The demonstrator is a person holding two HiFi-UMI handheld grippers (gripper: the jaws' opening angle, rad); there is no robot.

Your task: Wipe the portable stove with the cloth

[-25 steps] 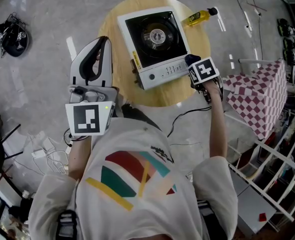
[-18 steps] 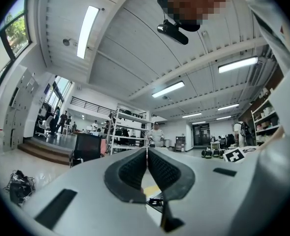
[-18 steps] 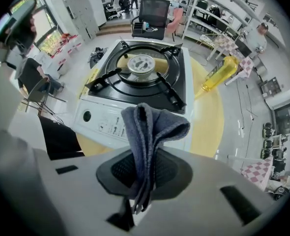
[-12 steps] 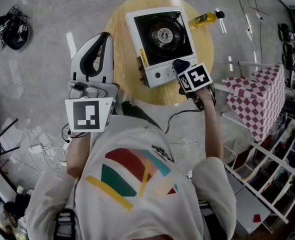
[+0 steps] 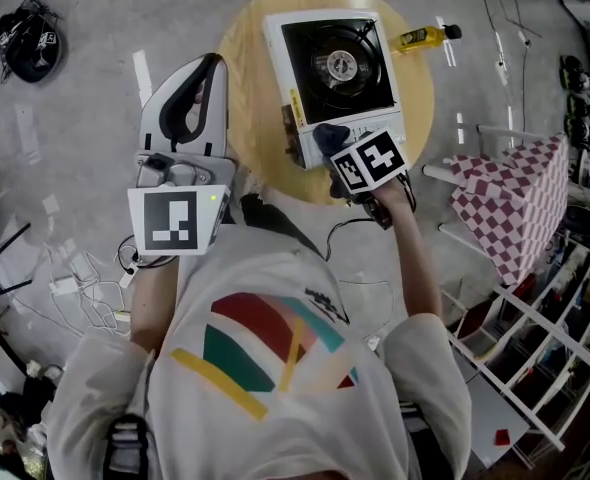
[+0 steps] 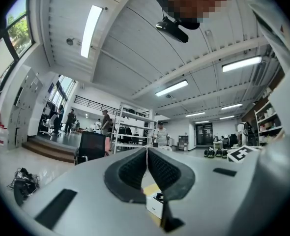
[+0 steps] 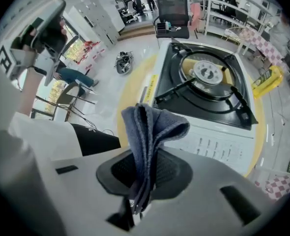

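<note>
The right tongs (image 7: 146,173) clamp the folded cloth (image 7: 152,127), its free end toward the portable stove (image 7: 214,141) front for wiping; the left tongs (image 6: 147,161), closed and empty, idle at frame left

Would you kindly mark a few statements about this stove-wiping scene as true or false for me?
The right gripper is shut on the cloth. True.
The left gripper has its jaws wide apart. False: they are together, with nothing between them.
The yellow bottle is on the table beside the portable stove. True.
The cloth is spread flat across the stove's top. False: it is bunched in the right gripper's jaws, near the stove's front edge.
</note>
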